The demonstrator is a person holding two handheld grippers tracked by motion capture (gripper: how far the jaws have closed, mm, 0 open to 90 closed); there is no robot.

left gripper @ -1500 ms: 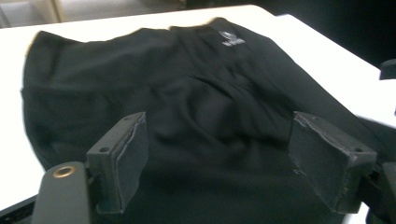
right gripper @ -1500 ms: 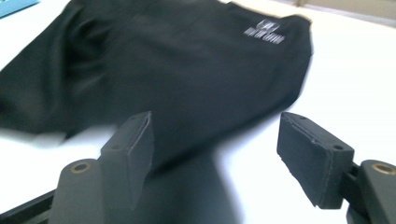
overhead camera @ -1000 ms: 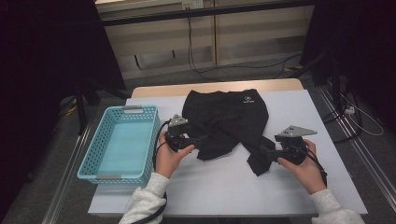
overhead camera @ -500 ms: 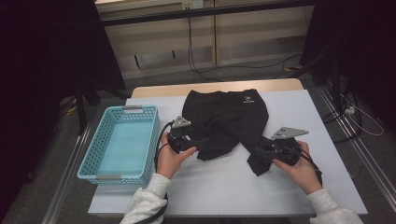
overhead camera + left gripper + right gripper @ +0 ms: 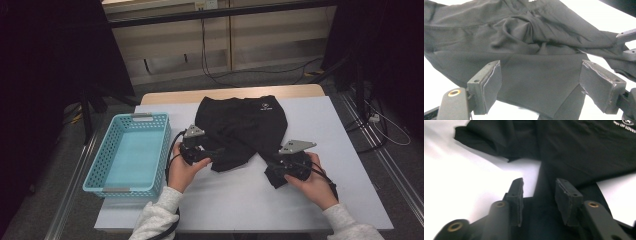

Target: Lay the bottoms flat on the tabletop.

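- Black shorts lay crumpled on the white counter, waistband with its small white logo toward the far edge, one leg trailing toward the person's right hand.
- Left claw rested at the near-left hem of the shorts; in the left gripper view its jaws stood wide apart over the fabric, pads clear of it, so it was open and gripping nothing.
- Right claw sat over the trailing leg end. Its jaws had just been closing, and the right gripper view showed a strip of black cloth running between the two pads with a gap left on each side, so the pinch was not yet made.
- Turquoise basket stood to the left on the counter, just beside the left hand and apart from the shorts.
- Judged step: taking hold of the shorts at two points, probably to spread or fold them.
- To do it well, the right claw should finish closing on the single leg hem, not a bunched fold, and the left should drop lower so both layers at the hem sit deep between its pads before any lift.
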